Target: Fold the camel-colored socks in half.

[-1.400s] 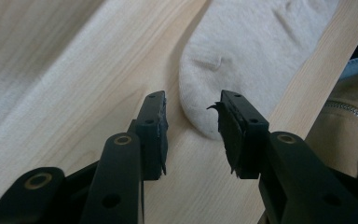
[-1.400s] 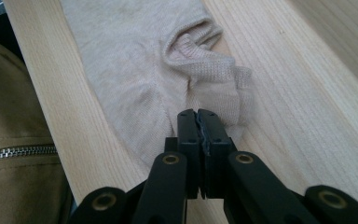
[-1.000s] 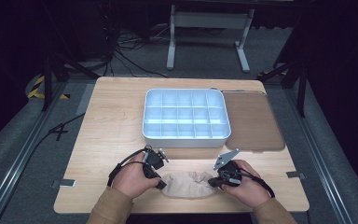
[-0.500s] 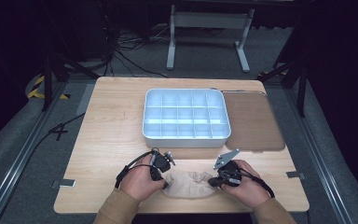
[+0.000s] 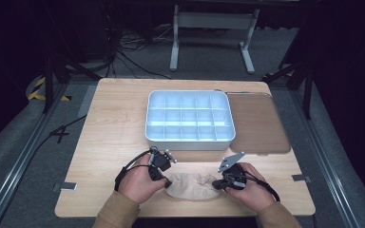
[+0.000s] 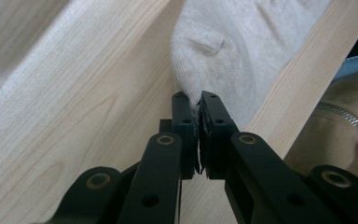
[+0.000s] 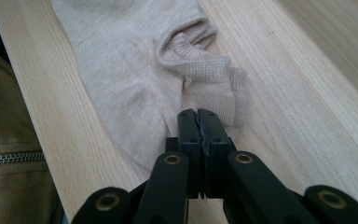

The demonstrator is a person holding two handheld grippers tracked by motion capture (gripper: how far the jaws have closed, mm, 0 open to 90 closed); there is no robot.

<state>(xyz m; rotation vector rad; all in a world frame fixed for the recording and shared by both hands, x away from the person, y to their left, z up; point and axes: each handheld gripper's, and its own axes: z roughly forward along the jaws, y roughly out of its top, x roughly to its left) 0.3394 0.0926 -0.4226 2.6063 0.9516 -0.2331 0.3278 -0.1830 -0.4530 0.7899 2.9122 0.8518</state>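
- The beige sock is lying flat at the near edge of the table, at about six o'clock from the white compartment tray, and both claws are working on it.
- The left gripper has just been closing, and its jaws are now pinching a fold at the sock's nine o'clock end.
- The right gripper is sitting clamped tight at the sock's three o'clock end; its jaws are biting the edge by the crumpled cuff, though how much fabric is between them is hard to tell.
- In the high view, the left gripper and the right gripper are flanking the sock, a hand behind each.
- The brown mat is lying at three o'clock of the tray, touching its side.
- Risk watch: both bites are looking shallow, so pulling the ends apart could be slipping the knit free, likely on the right first.
- The sock is hugging the table's edge, so a dropped end could be sliding off toward the person's jacket.
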